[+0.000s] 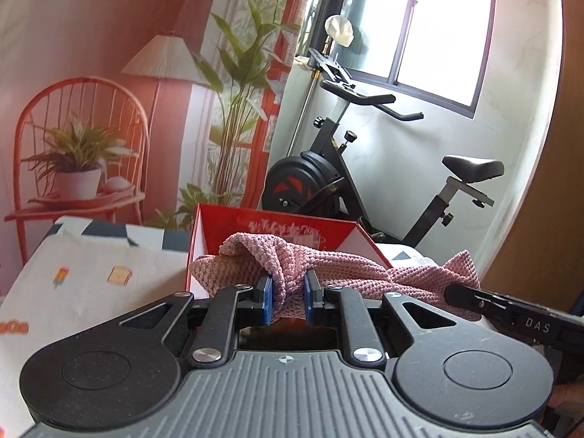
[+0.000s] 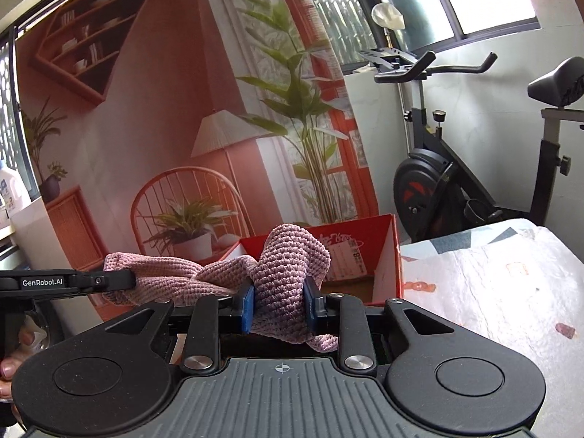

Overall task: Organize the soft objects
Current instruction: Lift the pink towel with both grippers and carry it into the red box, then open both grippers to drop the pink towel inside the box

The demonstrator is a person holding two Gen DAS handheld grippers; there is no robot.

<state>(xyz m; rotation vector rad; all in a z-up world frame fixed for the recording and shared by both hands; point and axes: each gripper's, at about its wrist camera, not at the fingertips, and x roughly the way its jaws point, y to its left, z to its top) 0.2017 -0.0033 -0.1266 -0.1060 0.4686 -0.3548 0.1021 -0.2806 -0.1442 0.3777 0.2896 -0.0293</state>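
Note:
A pink knitted cloth (image 1: 350, 270) hangs stretched between both grippers, raised in front of an open red cardboard box (image 1: 255, 224). My left gripper (image 1: 288, 301) is shut on one bunched end of it. My right gripper (image 2: 279, 303) is shut on the other bunched end (image 2: 288, 266). The right gripper's finger shows at the right of the left wrist view (image 1: 474, 297); the left gripper's finger shows at the left of the right wrist view (image 2: 91, 279). The red box (image 2: 383, 241) stands just behind the cloth on the table.
A table with a white patterned cover (image 1: 91, 284) carries the box and also shows in the right wrist view (image 2: 492, 277). A black exercise bike (image 1: 365, 168) stands behind by the window. A printed backdrop (image 2: 164, 127) covers the wall.

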